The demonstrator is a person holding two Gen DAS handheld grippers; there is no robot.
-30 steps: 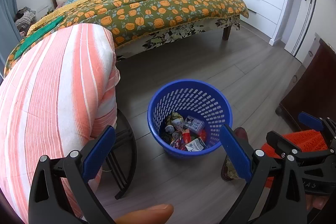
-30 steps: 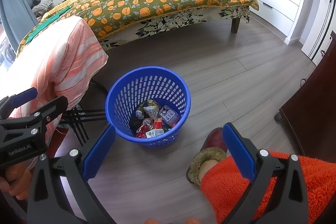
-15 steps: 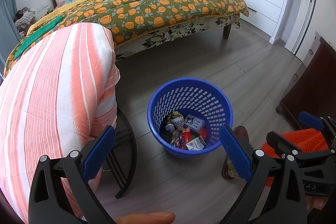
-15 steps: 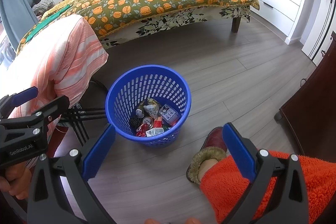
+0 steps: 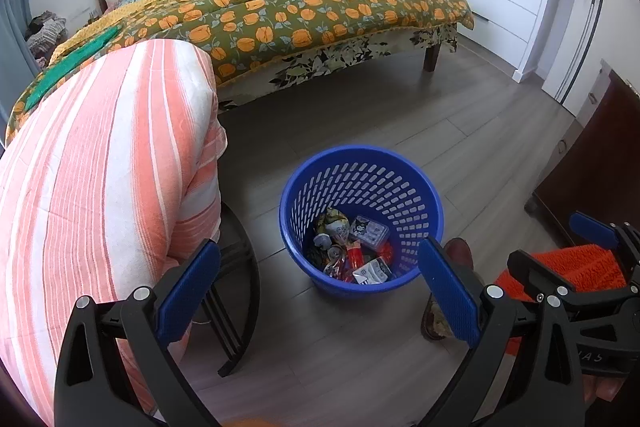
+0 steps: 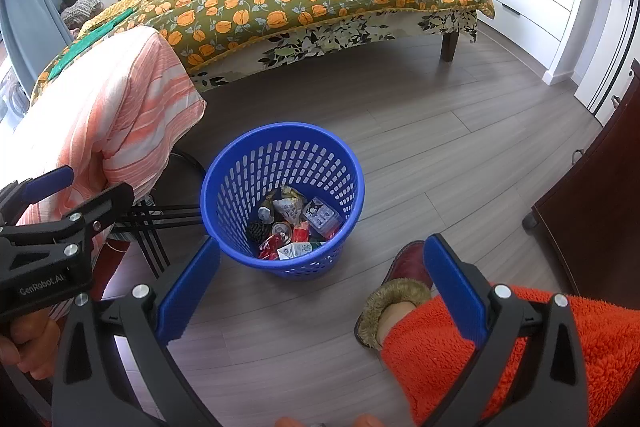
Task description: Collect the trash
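A blue perforated plastic basket (image 5: 362, 163) stands on the wood floor and holds several pieces of trash (image 5: 352, 251): wrappers, a can, a small carton. It also shows in the right wrist view (image 6: 282, 137), with the trash (image 6: 294, 227) inside. My left gripper (image 5: 318, 293) is open and empty, above and in front of the basket. My right gripper (image 6: 316, 297) is open and empty, also short of the basket. The left gripper's side shows at the left of the right wrist view (image 6: 52, 211).
A bed (image 5: 320, 3) with an orange-flowered quilt fills the back. A chair draped with an orange-striped cloth (image 5: 100, 167) stands left of the basket. A dark wooden cabinet (image 5: 600, 163) is at the right. The person's slippered foot (image 6: 400, 279) is right of the basket.
Both views have drifted very slightly; the basket sits a touch higher in frame. Both grippers stay open and empty.
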